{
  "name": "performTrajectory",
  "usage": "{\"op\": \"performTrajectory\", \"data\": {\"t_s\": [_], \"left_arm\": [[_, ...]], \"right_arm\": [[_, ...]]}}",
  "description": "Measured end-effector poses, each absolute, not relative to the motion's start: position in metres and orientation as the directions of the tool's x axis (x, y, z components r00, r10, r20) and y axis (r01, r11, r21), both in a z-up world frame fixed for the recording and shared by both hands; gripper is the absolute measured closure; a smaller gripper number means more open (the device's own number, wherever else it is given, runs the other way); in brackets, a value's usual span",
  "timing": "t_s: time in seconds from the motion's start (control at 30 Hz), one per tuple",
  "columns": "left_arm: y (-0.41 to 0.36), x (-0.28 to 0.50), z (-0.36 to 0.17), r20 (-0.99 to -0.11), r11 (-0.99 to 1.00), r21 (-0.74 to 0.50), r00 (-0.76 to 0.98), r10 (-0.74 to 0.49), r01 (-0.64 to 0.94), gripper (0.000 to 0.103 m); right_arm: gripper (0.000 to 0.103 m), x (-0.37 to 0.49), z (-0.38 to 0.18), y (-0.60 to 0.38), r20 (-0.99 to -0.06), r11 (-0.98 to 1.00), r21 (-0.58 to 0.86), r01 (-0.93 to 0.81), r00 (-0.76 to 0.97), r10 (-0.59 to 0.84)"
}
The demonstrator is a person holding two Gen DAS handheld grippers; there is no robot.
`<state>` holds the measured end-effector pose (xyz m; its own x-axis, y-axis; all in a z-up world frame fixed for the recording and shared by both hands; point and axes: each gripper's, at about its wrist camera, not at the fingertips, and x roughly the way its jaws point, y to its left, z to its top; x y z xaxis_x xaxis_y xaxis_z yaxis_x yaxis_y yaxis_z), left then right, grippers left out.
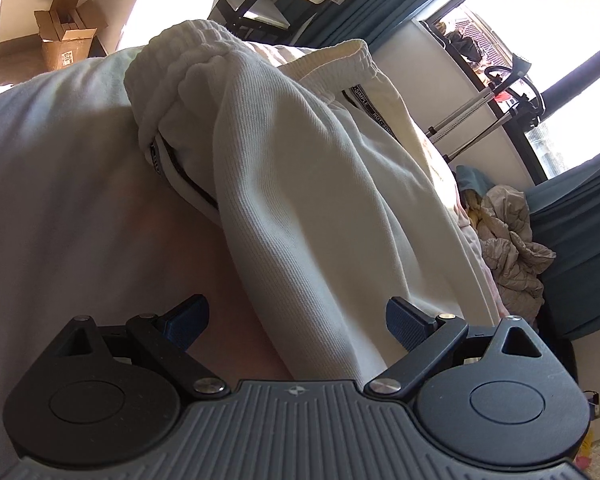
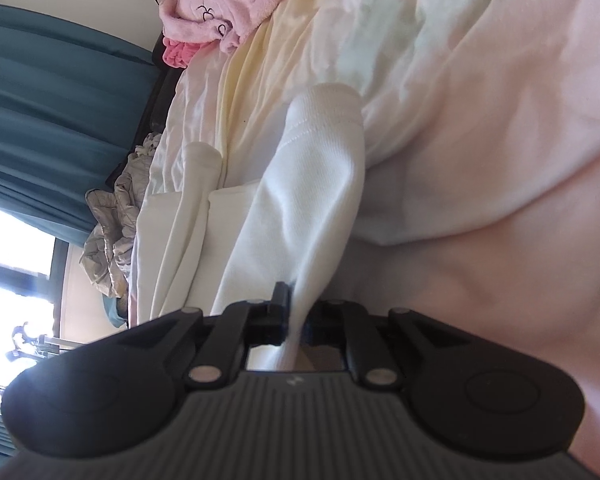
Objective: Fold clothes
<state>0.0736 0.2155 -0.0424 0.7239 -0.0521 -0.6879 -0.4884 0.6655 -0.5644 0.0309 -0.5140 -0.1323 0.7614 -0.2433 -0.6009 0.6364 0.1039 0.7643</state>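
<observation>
Cream-white sweatpants [image 1: 300, 168] with an elastic waistband and a black-and-white printed drawstring lie bunched on a pale pink bedsheet [image 1: 60, 200]. My left gripper [image 1: 298, 322] is open, its blue-padded fingers apart on either side of the fabric's lower edge, not closed on it. In the right wrist view, my right gripper [image 2: 296, 316] is shut on a hemmed leg end of the same sweatpants [image 2: 316, 184], which stretch away from the jaws over the bedsheet [image 2: 500, 160].
A pink fluffy garment [image 2: 212, 8] and a crumpled beige quilted jacket [image 2: 112, 224] lie at the bed's edge; the jacket also shows in the left wrist view [image 1: 508, 240]. Teal curtains [image 2: 52, 100], bright windows and a cardboard box [image 1: 66, 36] surround the bed.
</observation>
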Motion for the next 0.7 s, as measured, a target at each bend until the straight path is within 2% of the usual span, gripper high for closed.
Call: {"op": "performTrajectory", "data": {"t_s": [0.17,0.33,0.53,0.6,0.63,0.67,0.7], "left_arm": [[0.211,0.08,-0.04,-0.699,0.694,-0.541,0.713,-0.056,-0.475,0.007],[0.237,0.082,-0.046,-0.632,0.594,-0.659,0.768,-0.104,-0.461,0.012],[0.269,0.091,-0.065,-0.539,0.462,-0.781,0.828,-0.158,-0.42,0.035],[0.274,0.093,-0.07,-0.533,0.436,-0.792,0.832,-0.156,-0.426,0.052],[0.276,0.091,-0.072,-0.519,0.421,-0.805,0.84,-0.159,-0.417,0.057],[0.277,0.09,-0.073,-0.504,0.406,-0.818,0.849,-0.161,-0.408,0.075],[0.279,0.088,-0.075,-0.488,0.391,-0.83,0.857,-0.164,-0.398,0.083]], "right_arm": [[0.092,0.032,-0.129,-0.512,-0.61,0.126,0.747,0.653,0.748,-0.261],[0.092,0.029,-0.126,-0.51,-0.607,0.115,0.747,0.655,0.742,-0.284],[0.092,0.036,-0.117,-0.515,-0.574,0.195,0.731,0.653,0.744,-0.342],[0.092,0.04,-0.121,-0.518,-0.579,0.194,0.726,0.66,0.738,-0.347],[0.095,0.041,-0.123,-0.519,-0.581,0.189,0.725,0.662,0.736,-0.348],[0.098,0.042,-0.126,-0.521,-0.581,0.18,0.729,0.661,0.736,-0.348],[0.099,0.042,-0.126,-0.521,-0.575,0.178,0.734,0.656,0.738,-0.353]]}}
